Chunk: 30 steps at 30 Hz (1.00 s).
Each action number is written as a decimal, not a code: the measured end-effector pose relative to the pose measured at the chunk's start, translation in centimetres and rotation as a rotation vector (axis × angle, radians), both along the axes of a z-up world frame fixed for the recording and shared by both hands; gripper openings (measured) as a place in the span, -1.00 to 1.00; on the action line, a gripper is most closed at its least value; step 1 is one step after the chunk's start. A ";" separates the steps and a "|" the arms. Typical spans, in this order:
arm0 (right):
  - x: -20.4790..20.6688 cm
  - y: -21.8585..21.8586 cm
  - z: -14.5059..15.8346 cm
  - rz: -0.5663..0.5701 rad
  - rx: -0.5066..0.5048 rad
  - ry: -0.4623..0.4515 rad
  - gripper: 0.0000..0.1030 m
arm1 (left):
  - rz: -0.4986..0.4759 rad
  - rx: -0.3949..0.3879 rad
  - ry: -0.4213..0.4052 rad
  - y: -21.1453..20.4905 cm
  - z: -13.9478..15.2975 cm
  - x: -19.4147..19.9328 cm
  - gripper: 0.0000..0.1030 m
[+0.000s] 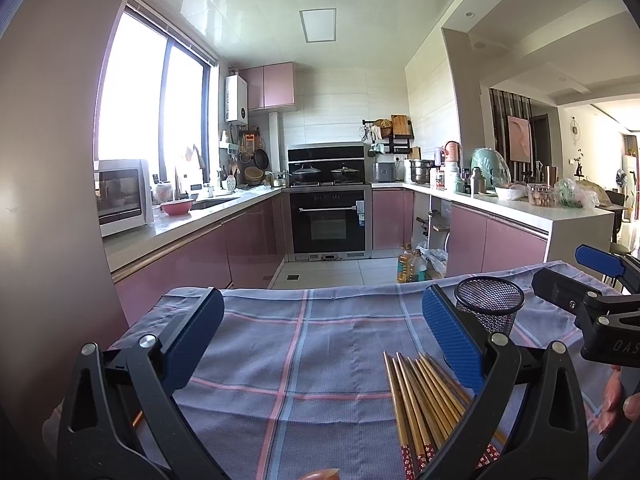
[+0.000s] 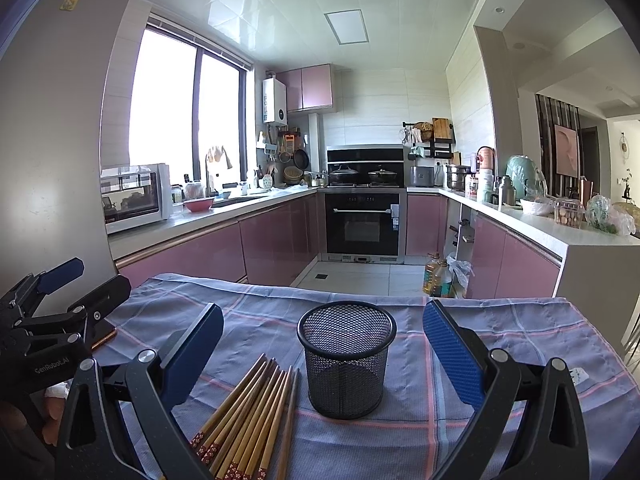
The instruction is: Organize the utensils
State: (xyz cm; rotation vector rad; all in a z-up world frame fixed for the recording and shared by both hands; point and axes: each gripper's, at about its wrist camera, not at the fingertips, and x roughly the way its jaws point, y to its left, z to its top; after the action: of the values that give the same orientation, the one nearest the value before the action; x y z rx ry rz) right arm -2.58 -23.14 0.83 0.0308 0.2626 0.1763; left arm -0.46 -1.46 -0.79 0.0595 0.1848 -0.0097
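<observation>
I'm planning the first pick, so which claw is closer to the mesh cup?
Right. The right claw is open with the mesh cup between its fingers; the left claw is open, off to the cup's left.

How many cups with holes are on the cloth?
1. The black mesh cup stands upright on the plaid cloth, right of the chopsticks, between the right gripper's open fingers.

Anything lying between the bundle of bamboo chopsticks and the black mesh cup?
Nothing. In the right wrist view only a narrow strip of bare checked blue tablecloth separates the bamboo chopsticks from the black mesh cup.
</observation>
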 end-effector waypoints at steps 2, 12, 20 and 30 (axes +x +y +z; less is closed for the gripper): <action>0.0 0.0 0.0 0.002 0.000 0.003 0.88 | -0.003 0.001 0.005 0.0 0.0 0.1 0.90; 0.5 -0.5 -0.8 0.061 0.002 0.102 0.88 | -0.088 0.016 0.121 0.1 -1.3 1.7 0.90; 2.5 0.4 -5.0 0.133 -0.066 0.359 0.75 | -0.184 0.081 0.361 -0.8 -5.9 5.1 0.62; 4.8 2.3 -8.1 0.171 -0.110 0.544 0.08 | -0.268 0.116 0.527 -2.4 -10.2 8.7 0.08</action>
State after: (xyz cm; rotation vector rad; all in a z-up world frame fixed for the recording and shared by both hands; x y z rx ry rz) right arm 2.21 -20.83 -7.28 -0.0544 0.8183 0.3224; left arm 8.27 -3.82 -10.96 0.1970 0.7035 -0.2837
